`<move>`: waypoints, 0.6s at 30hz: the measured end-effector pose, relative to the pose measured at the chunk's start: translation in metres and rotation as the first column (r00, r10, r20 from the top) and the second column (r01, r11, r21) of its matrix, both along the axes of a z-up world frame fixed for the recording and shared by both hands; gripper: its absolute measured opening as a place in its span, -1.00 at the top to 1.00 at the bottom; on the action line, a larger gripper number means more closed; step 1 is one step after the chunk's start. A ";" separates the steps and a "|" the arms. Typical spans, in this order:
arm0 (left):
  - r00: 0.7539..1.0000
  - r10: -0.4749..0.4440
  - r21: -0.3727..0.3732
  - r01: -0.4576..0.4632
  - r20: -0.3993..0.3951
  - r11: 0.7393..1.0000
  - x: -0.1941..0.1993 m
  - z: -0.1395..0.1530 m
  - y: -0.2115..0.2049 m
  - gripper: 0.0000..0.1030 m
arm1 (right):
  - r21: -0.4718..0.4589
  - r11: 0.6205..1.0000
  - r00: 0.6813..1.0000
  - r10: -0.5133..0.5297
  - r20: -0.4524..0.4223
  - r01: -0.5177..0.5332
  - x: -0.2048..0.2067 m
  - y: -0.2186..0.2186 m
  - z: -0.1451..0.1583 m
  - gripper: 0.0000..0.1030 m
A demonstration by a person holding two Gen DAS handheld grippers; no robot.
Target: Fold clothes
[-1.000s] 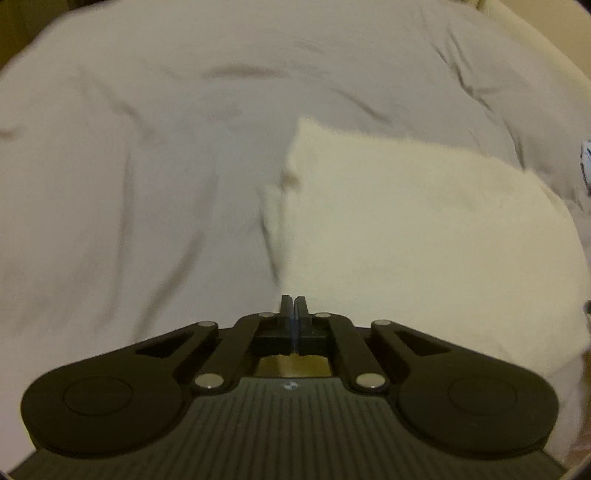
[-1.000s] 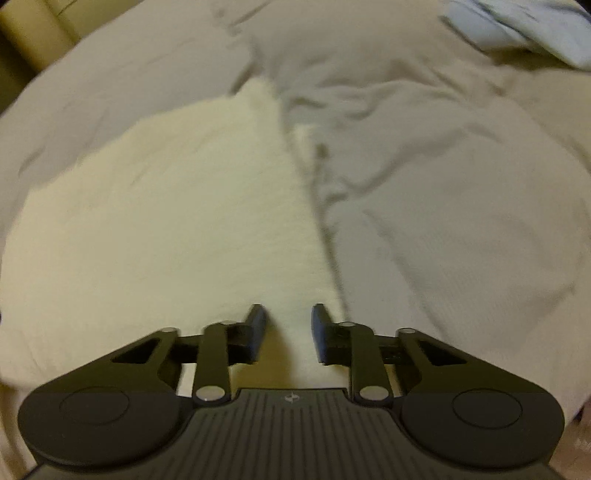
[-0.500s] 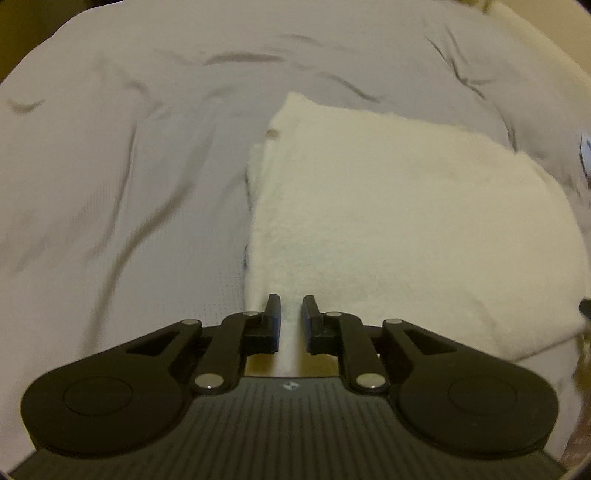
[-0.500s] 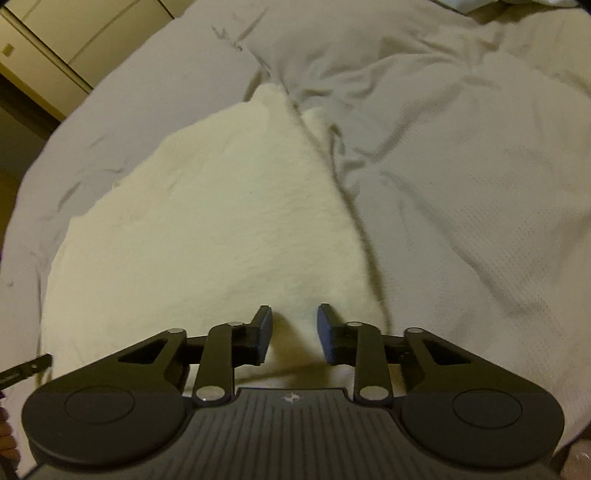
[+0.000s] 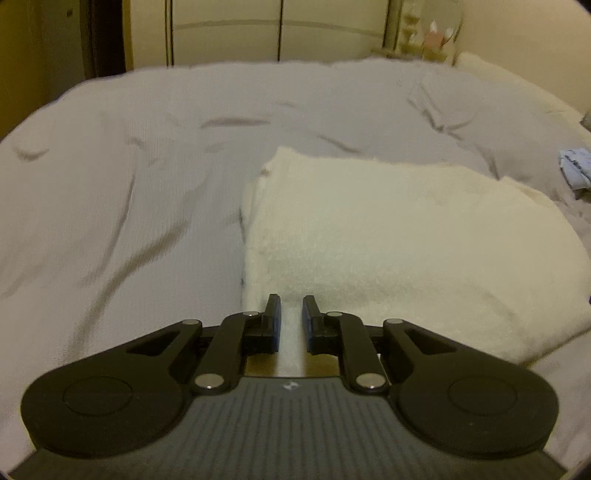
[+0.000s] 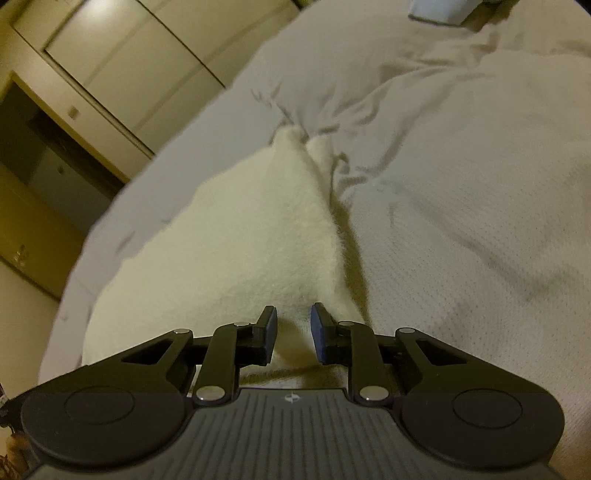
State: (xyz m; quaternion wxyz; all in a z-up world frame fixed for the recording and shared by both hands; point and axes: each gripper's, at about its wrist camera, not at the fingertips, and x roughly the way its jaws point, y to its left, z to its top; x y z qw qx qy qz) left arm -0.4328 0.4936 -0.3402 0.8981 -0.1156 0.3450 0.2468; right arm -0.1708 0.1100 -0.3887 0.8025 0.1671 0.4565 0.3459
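A cream fluffy garment lies folded into a thick rectangle on the grey bedspread. My left gripper is open just above the garment's near left corner, with nothing between its fingers. In the right wrist view the same cream garment stretches away from the near edge to two small corners at the far end. My right gripper is open over the garment's near right edge, holding nothing.
The grey bedspread is wrinkled all around. A light blue cloth lies at the bed's right side, and the blue cloth also shows at the top of the right wrist view. Closet doors and a dark doorway stand beyond the bed.
My left gripper went from shut to open, letting go of the cream garment. Both grippers have pulled back and tilted up, so the room beyond the bed now shows.
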 end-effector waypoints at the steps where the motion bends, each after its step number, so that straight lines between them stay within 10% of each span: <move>1: 1.000 -0.008 0.019 0.008 0.010 1.000 -0.003 0.000 -0.003 0.76 | 0.012 1.000 1.000 -0.006 0.021 0.006 -0.003 -0.001 -0.001 0.55; 6: 0.997 -0.024 0.014 0.023 0.067 1.000 -0.034 0.011 -0.021 0.76 | 0.062 0.995 0.995 -0.078 0.056 0.074 -0.019 -0.012 0.004 0.39; 9: 0.994 -0.024 -0.021 0.026 0.102 0.999 -0.057 0.021 -0.033 0.63 | 0.104 0.980 0.986 -0.165 -0.036 0.168 -0.043 -0.028 0.016 -0.30; 13: 0.982 0.025 -0.147 0.003 0.187 0.989 -0.078 0.023 -0.034 0.37 | 0.239 0.942 0.967 -0.205 -0.150 0.237 -0.058 -0.043 0.012 -0.32; 18: 0.945 0.229 -0.441 -0.107 0.234 0.891 -0.071 -0.001 -0.003 0.28 | 0.385 0.847 0.906 -0.233 -0.352 0.367 -0.047 -0.044 -0.025 -0.32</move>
